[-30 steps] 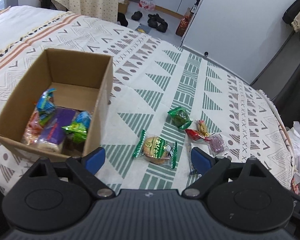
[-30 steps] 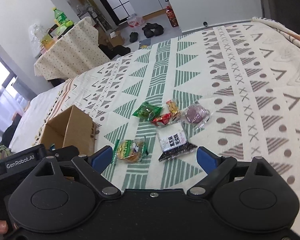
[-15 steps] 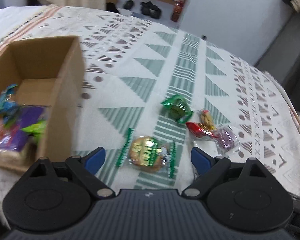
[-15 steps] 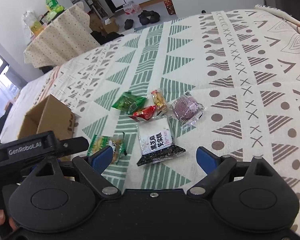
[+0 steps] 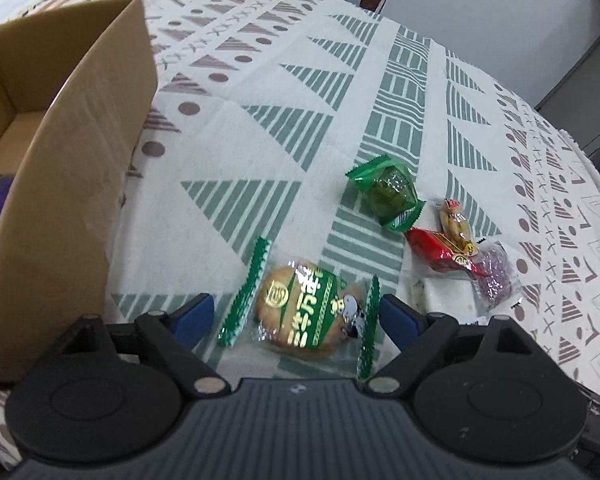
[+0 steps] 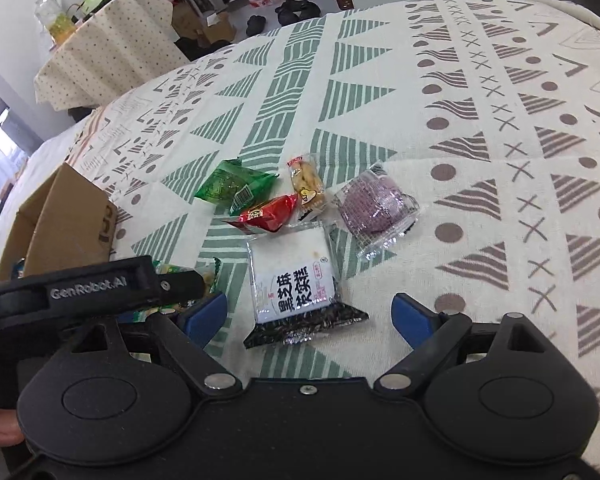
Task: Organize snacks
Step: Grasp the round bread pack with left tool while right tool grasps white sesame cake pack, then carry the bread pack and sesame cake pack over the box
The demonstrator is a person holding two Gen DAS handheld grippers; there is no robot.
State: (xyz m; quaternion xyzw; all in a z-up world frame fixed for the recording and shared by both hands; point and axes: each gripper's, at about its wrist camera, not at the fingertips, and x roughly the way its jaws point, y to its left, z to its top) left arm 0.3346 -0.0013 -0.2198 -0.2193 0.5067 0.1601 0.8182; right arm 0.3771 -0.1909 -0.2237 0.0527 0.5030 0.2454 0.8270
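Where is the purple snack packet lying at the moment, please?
In the right wrist view the purple snack packet lies on the patterned cloth, right of the yellow biscuit packet and beyond the white sesame-cake packet.

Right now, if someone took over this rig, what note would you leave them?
Left gripper: jaws open, either side of the round cake pack, not gripping.
Right gripper: jaws open, either side of the sesame cake pack, not gripping.
Box: some snacks already inside.
On the cloth: green pack, red pack, biscuit, purple pack.
Left to do: all six packs into the box.
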